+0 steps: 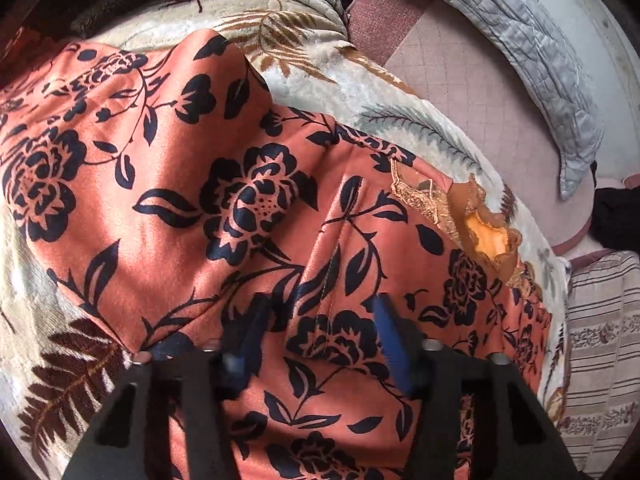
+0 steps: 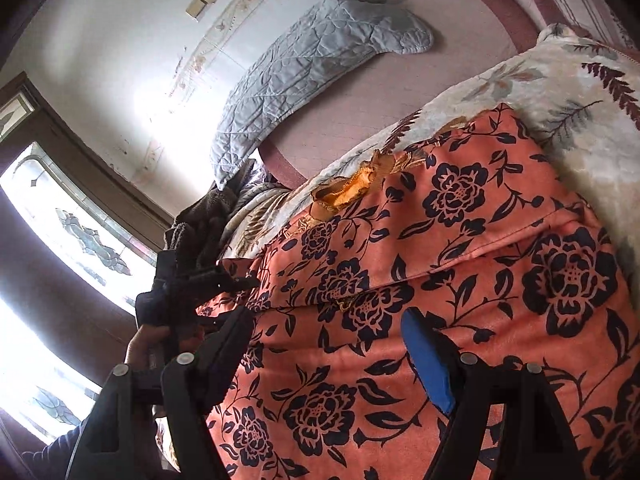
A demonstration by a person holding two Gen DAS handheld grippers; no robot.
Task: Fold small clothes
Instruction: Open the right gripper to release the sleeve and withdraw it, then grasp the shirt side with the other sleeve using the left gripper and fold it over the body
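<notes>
Cream leaf-print blanket (image 1: pixel 320 80) on pink mattress (image 1: pixel 480 92); grey quilted pillow (image 2: pixel 312 60) (against wall).

One orange floral garment (image 1: pixel 168 184), one leaf-print blanket (image 1: pixel 360 92), apparently one grey quilt (image 1: pixel 532 52)

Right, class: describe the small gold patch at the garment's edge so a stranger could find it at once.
Start at the cream fern-print blanket covering the bed. On it lies the orange garment with black flowers. At its far edge sits a gold lace trim, the only shiny yellow, unprinted part.
</notes>
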